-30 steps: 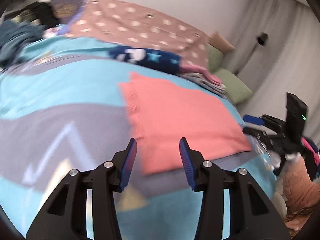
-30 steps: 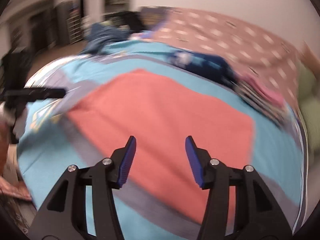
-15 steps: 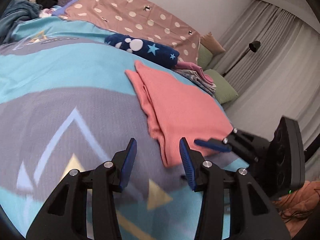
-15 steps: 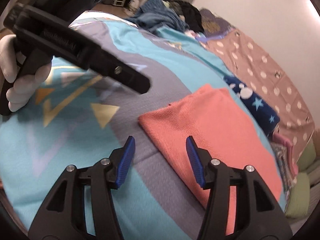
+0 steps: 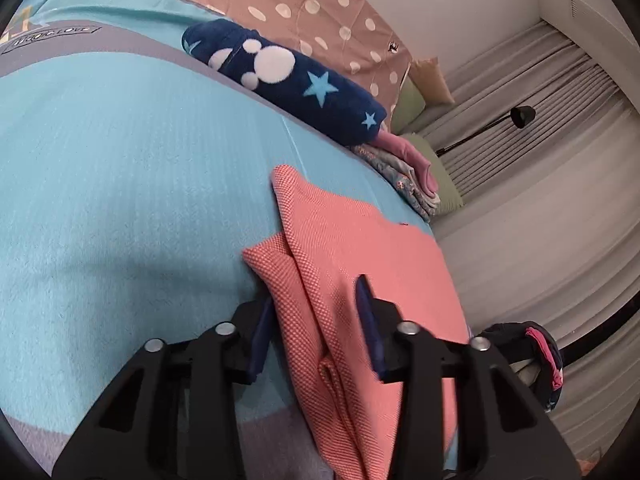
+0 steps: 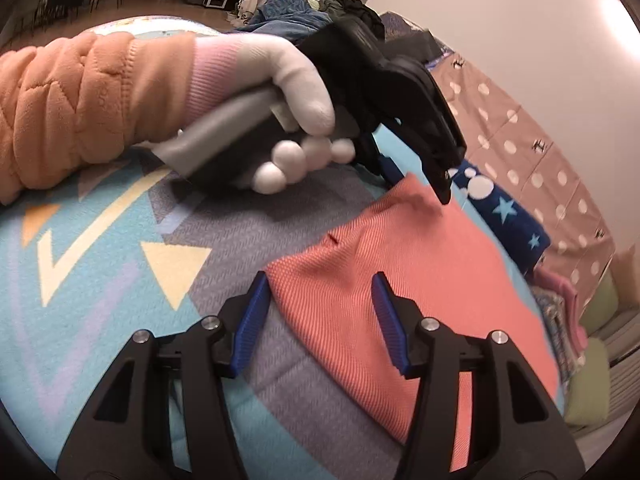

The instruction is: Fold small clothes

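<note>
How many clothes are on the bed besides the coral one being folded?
3 that I can make out: a navy star-print fleece behind the coral garment, and a pink piece atop a floral one beside it. More may be hidden.

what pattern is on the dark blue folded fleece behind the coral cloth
White dots and light blue stars on the navy fleece; the left wrist view shows it best.

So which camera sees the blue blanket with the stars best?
The left wrist view: the blue star blanket lies whole and sharp beyond the pink cloth. The right wrist view shows only part of it, behind the left gripper.
</note>
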{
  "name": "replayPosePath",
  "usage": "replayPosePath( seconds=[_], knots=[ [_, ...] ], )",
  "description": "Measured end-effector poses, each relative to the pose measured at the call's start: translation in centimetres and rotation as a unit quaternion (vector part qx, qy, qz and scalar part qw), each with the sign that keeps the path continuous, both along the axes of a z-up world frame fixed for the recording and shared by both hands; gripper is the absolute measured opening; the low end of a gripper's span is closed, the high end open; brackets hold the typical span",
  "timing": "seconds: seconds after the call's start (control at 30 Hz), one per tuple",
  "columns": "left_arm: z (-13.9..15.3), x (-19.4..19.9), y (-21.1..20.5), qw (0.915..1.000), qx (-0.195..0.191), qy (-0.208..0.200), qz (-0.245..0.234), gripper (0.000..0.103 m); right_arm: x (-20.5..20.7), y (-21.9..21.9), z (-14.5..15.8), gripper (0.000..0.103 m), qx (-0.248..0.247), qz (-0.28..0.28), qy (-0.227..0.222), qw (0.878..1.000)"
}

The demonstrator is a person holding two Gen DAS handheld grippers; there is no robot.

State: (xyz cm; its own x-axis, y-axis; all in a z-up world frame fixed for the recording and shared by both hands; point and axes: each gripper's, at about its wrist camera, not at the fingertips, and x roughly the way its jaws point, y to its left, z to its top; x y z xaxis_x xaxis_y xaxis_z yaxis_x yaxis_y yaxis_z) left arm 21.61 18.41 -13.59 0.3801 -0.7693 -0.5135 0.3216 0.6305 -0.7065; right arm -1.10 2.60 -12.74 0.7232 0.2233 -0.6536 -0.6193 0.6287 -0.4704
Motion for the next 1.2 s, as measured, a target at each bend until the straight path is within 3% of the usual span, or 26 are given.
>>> replayPosePath(
  seconds=[0.03,0.07,0.1,0.23,0.37,0.8,1.0,1.2],
  knots=[
    [-0.2,-0.2,0.1,1.0000,-0.004,-0.001,0.002,0.016,0.2,0.2,-0.1,0.042,-0.005,0.001,-0.004,1.000],
    [-0.4,-0.3,0.3,0.9998,-0.018,0.006,-0.001,0.006,0.4,0.4,-0.2,0.015,-0.006,0.001,0.001,1.000],
    [-0.5,-0.3,0.6,0.9995,-0.029,0.009,0.001,0.006,0.6,0.5,-0.2,0.007,-0.005,-0.002,0.007,1.000],
    [-0.1,-0.5,0.3,0.9999,-0.011,-0.007,0.006,0.005,0.2,0.1,1.2,0.005,0.037,-0.010,0.020,0.999],
    [-0.5,-0.2,0.2,0.9999,-0.004,0.005,0.009,0.006,-0.2,0.3,0.6,0.005,0.019,-0.001,0.017,1.000],
    [-0.3,-0.6,-0.5,0.9999,0.012,-0.009,-0.007,0.021,-0.2,-1.5,1.5,0.012,0.078,-0.040,0.041,0.995],
    [-0.2,-1.1,-0.9,0.9995,0.020,-0.016,-0.017,0.025,0.0,-2.5,1.8,0.024,0.085,-0.048,0.045,0.994],
    [-0.2,-2.0,-0.9,0.9995,0.018,-0.020,-0.018,0.029,-1.1,-3.5,1.2,0.043,0.065,-0.048,0.046,0.996]
  ],
)
